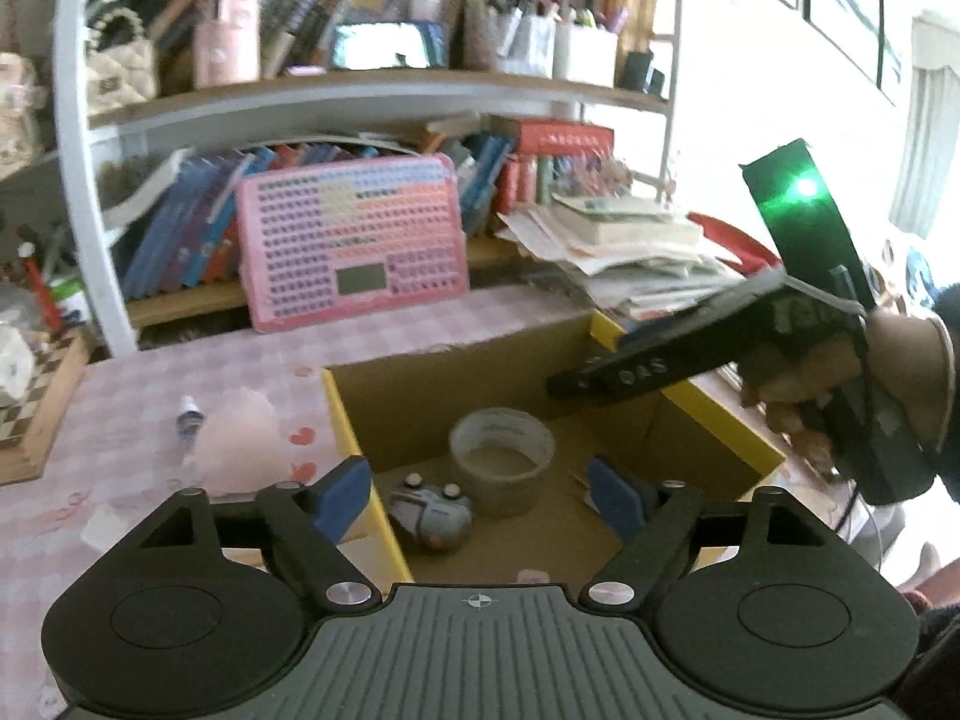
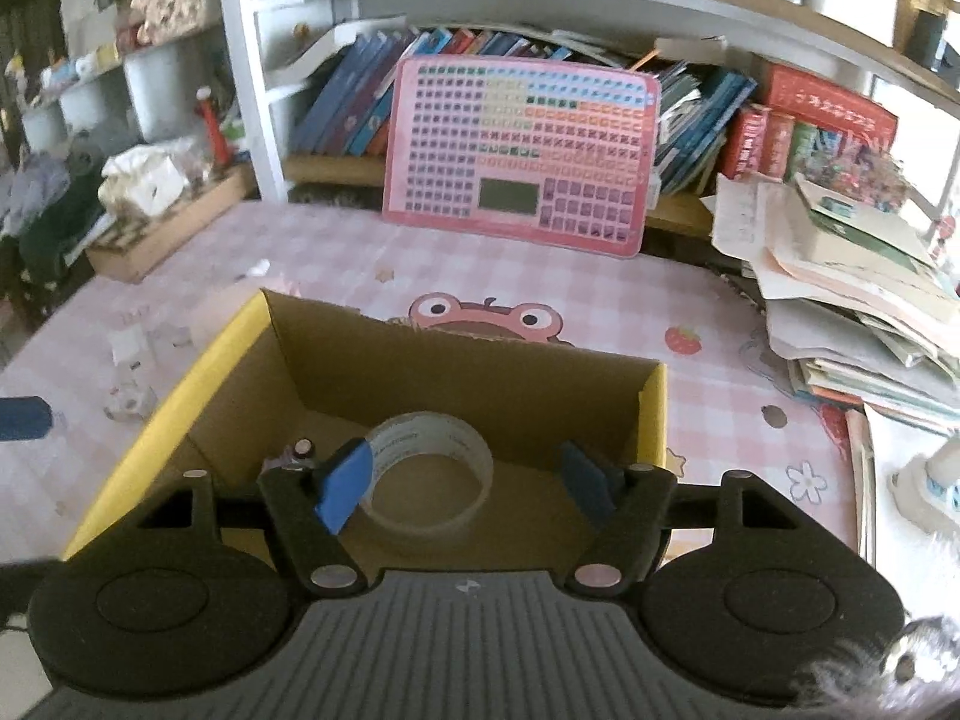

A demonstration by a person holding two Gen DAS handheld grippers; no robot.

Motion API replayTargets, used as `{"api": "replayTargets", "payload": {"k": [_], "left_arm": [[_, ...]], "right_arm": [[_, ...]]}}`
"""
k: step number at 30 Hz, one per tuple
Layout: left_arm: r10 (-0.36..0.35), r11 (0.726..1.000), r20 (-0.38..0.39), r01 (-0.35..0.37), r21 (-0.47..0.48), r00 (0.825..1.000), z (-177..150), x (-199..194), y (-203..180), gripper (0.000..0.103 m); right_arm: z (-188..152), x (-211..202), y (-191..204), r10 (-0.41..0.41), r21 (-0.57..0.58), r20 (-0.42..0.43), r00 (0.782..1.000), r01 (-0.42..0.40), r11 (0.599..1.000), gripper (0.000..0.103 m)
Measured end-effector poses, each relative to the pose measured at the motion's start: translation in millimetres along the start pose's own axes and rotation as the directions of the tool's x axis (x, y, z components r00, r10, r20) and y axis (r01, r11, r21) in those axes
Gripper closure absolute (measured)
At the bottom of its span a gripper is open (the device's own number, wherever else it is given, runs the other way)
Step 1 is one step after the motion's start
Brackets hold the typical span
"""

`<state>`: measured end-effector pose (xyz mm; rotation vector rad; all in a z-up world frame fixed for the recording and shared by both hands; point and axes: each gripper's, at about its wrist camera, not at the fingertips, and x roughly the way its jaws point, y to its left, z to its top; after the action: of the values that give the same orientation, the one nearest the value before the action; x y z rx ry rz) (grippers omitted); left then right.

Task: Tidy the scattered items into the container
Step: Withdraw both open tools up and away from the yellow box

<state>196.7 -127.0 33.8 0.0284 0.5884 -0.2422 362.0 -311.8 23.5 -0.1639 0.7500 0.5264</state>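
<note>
A brown cardboard box with a yellow rim stands open on the pink checked tablecloth. Inside it lie a roll of clear tape and a small grey toy car; in the right wrist view the car is mostly hidden behind a finger. My left gripper hangs open over the box's left wall, nothing between its blue pads. My right gripper is open above the tape roll, not touching it. A small bottle and a pink fluffy item lie left of the box.
A hand holds the right gripper's black body over the box's right side. A pink keyboard-like board leans on the bookshelf behind. A paper stack crowds the right, a wooden chessboard box the left. White scraps dot the cloth.
</note>
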Motion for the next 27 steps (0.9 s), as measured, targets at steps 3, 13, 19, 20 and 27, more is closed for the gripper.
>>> {"api": "replayTargets", "payload": {"k": [3, 13, 19, 20, 27], "left_arm": [[0.000, 1.000, 0.017, 0.000, -0.023, 1.000, -1.7, -8.1, 5.9, 0.019], [-0.064, 0.998, 0.053, 0.064, -0.009, 0.997, -13.1, -25.9, 17.0, 0.019], [-0.108, 0.994, 0.063, 0.107, 0.012, 0.992, -22.8, -38.1, 25.9, 0.019], [-0.113, 0.994, 0.065, 0.113, 0.012, 0.991, -24.8, -41.0, 28.4, 0.019], [-0.119, 0.993, 0.072, 0.119, -0.004, 0.990, -43.6, -66.2, 51.1, 0.019]], "right_arm": [[-5.3, -11.8, 2.9, -0.013, 0.019, 0.018, 1.000, 0.012, 1.000, 0.033], [-29.4, -52.7, 14.0, -0.116, 0.109, 0.053, 0.992, 0.110, 0.988, 0.031], [-45.7, -71.5, 26.6, -0.182, 0.151, 0.046, 0.982, 0.173, 0.973, 0.031], [-48.3, -74.4, 30.2, -0.191, 0.158, 0.047, 0.981, 0.181, 0.971, 0.031], [-71.8, -94.1, 62.6, -0.251, 0.207, 0.069, 0.965, 0.232, 0.950, 0.031]]}}
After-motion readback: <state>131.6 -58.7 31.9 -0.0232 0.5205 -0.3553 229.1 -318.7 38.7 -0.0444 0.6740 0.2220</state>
